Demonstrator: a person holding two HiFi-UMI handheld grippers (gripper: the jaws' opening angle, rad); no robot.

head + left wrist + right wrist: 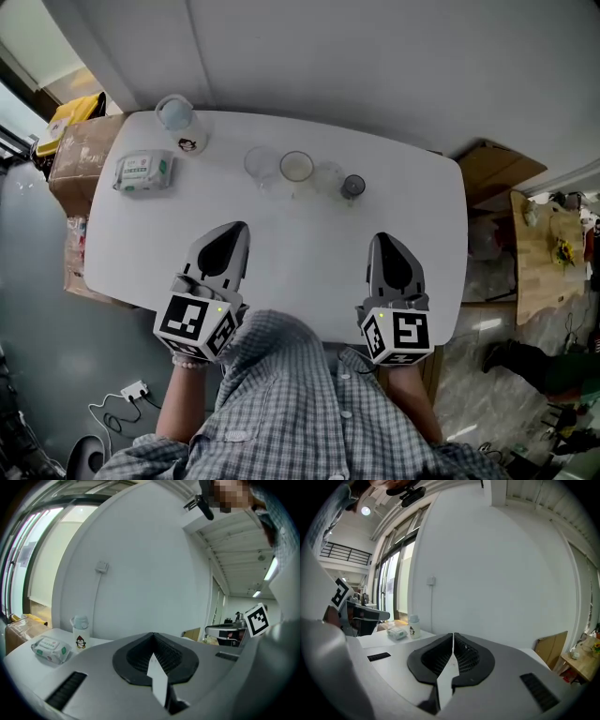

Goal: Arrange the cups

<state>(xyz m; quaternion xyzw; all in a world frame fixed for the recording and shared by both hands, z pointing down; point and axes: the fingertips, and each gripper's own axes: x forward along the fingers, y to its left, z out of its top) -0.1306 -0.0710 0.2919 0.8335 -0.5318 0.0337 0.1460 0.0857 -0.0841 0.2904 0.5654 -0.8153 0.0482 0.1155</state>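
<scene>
While the cups (297,167) are sitting at the bench's (300,272) twelve o'clock, the left gripper (234,229) and right gripper (382,240) are pointing in from six, jaws closed, empty.

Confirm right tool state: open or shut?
Shut. In the right gripper view the right tool has its jaw tips touching, with nothing held between them.

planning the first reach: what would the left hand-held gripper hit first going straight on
Likely the leftmost clear cup in the row: the left hand-held gripper points across bare table toward it. Height is unclear, so it might pass over.
</scene>
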